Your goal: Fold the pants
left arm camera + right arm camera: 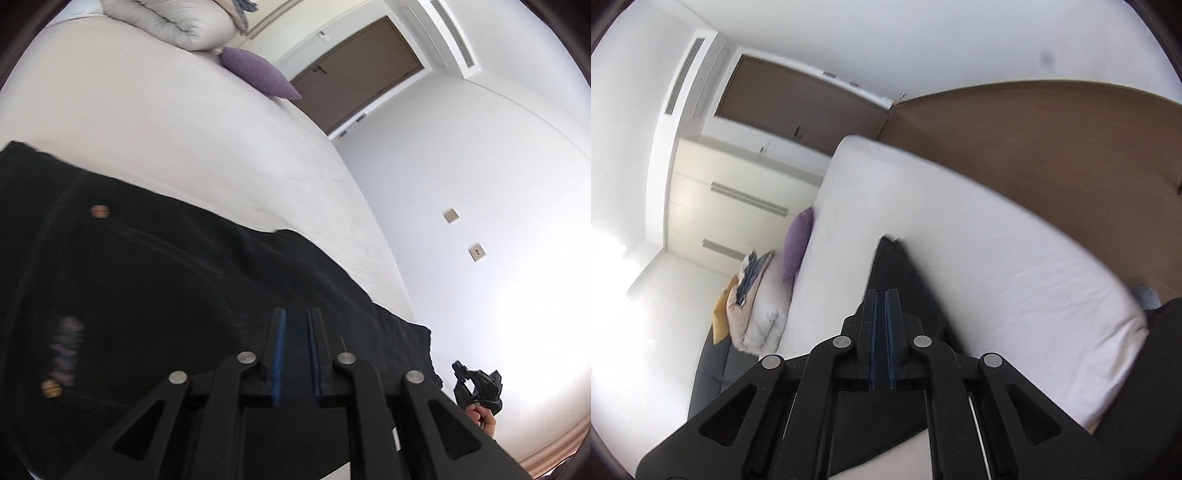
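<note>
The left hand-held gripper [296, 321] stands slightly spread above the black pants [147, 280], which lie on the bed [166, 140], pinching nothing. The right hand-held gripper [881, 295] is pressed nearly together, empty.

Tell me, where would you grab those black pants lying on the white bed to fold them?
Probably the loose end of the black denim pants overhanging the edge of the white-sheeted bed. That edge is free and offers a thin layer, so approach from the bed's side, jaws level with the cloth. The rest lies flat on the sheet and is harder to pinch.
</note>
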A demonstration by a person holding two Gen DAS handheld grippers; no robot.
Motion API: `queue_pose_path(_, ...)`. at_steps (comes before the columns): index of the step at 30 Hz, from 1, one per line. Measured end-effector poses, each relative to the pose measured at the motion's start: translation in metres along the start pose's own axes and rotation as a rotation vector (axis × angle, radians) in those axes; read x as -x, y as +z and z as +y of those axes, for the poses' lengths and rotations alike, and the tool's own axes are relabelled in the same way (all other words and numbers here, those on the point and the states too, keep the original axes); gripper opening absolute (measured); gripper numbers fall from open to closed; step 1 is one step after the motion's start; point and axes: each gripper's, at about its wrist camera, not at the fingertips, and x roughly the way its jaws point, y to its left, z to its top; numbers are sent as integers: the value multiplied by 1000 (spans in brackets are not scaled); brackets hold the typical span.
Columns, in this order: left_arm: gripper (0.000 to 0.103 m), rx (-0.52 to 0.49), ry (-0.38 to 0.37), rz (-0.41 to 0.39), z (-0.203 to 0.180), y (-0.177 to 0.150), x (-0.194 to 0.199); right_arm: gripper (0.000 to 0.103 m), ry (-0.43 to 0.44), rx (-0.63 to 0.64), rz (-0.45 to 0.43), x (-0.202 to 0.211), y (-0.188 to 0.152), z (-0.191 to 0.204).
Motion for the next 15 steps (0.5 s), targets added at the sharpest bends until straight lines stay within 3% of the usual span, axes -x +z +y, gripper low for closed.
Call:
queue_pose_path(1, 25, -10, -16, 20, -8, 0, -13, 4, 31, 20, 51, -15, -28, 19)
queue_pose_path(4, 25, 1, -36, 109, -19, -12, -67, 4, 78, 69, 198, -66, -73, 50)
queue_pose_path(6, 25, 27, -23, 168, -13, -25, -91, 4, 68, 49, 282, -96, -95, 46)
queue_pose_path(8, 20, 20, -12, 172, -13, -37, -100, 4, -23, 25, 350, -115, -110, 25)
queue_pose_path(9, 15, 23, -23, 164, -10, -41, -97, 0, -55, -15, 348, -117, -116, 9)
queue_pose_path(11, 5, 36, -16, 164, -1, -46, -86, 0, -1, -98, 312, -104, -114, -14)
queue_pose_path(15, 4, 49, -9, 146, 15, -57, -68, 0, -67, -64, 201, -68, -98, -20)
